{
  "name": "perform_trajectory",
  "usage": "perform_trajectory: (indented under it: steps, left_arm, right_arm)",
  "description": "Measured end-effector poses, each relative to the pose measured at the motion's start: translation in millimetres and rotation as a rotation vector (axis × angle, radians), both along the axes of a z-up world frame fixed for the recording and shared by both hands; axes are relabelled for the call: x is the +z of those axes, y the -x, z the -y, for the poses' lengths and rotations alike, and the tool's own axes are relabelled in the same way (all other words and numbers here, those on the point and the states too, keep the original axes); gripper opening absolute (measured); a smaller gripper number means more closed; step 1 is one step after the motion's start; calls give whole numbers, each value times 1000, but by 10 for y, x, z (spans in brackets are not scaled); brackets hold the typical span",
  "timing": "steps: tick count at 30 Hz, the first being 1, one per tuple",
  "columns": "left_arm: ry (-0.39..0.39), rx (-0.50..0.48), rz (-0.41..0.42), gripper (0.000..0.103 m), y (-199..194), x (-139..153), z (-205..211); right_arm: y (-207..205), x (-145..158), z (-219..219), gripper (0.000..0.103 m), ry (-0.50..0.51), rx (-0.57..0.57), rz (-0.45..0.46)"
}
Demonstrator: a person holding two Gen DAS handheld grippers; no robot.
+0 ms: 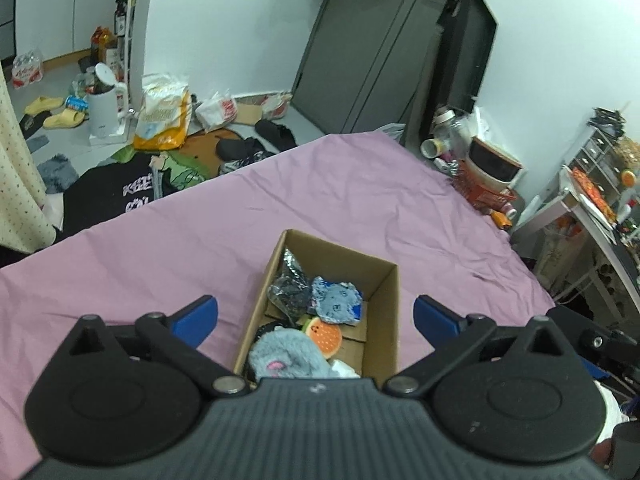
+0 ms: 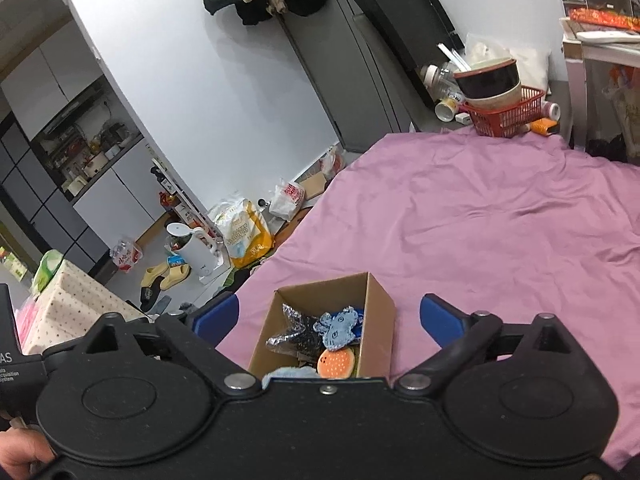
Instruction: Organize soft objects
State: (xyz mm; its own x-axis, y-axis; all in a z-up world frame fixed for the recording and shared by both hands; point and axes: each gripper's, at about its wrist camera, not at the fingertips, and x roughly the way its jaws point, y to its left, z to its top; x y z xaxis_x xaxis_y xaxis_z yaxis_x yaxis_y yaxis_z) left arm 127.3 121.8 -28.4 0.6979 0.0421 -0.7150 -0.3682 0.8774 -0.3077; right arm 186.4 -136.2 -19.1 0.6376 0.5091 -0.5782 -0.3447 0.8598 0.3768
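Note:
A brown cardboard box [image 1: 384, 300] [image 2: 380, 312] sits on the pink bedsheet [image 1: 320, 200] [image 2: 500, 220]. Inside lie several soft items: a dark glittery cloth [image 1: 290, 284] [image 2: 298, 332], a blue fuzzy toy [image 1: 336, 300] [image 2: 338, 328], an orange round plush [image 1: 324, 336] [image 2: 336, 362] and a grey furry plush [image 1: 286, 356]. My left gripper [image 1: 316, 320] hangs above the box, open, blue pads wide apart with nothing between them. My right gripper [image 2: 328, 320] is also above the box and open, holding nothing.
A red basket [image 2: 504, 114] with a bowl stands at the bed's far corner. Clothes, bags, slippers [image 1: 56, 112] and a white kettle [image 2: 192, 250] clutter the floor to the left. A desk [image 1: 592, 208] stands at the right.

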Motion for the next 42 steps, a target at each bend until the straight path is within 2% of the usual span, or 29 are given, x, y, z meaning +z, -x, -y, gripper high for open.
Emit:
perform_trajectory:
  steps: [1,10,22,33,42]
  left_arm:
    - [-3,-3,4,103,38,18,24]
    - [-43,-30,30,103,421,233,231]
    - [-158,-111,50,103,873,582,579]
    - [-235,-117,29,103,1212,730,762]
    - [-258,-87,20,103,1427,732,794]
  right_arm:
    - [39,24,8,103,3,1,8]
    - [407,192,154,103,37,16,36]
    - [864,464,424,103,56,-11,78]
    - [1149,584,739,103,83,-19,98]
    - [1284,620,818,103,99,-4,117]
